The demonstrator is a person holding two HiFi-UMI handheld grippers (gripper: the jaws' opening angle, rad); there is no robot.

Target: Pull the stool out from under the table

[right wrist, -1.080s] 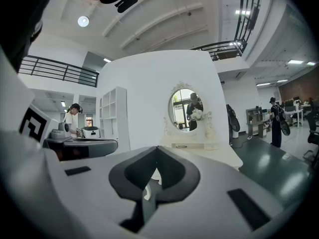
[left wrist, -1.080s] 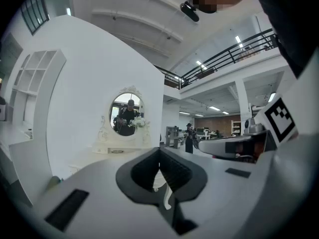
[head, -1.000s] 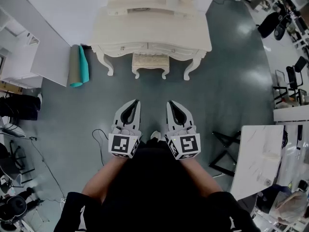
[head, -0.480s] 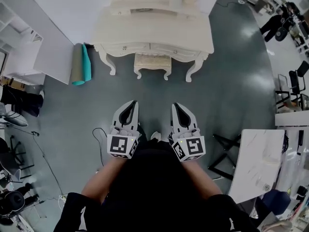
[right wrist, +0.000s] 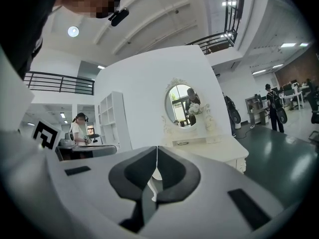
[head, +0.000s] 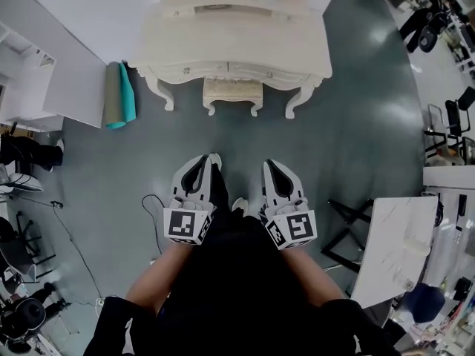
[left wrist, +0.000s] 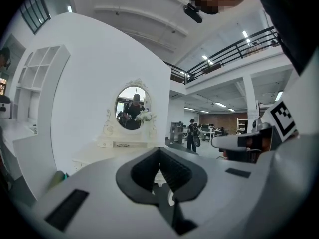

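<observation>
Steep overhead; gripper views facing table (head: 245,47).

Most of the stool (head: 233,92) hides under the table (head: 297,47), only its front rim and two legs showing. The table's rear runs off the head view's top.

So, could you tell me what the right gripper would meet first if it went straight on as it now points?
Most likely the front of the dressing table, above the tucked-in stool; only floor lies between. The right gripper has its tongs shut and empty. Height is unclear.
</observation>
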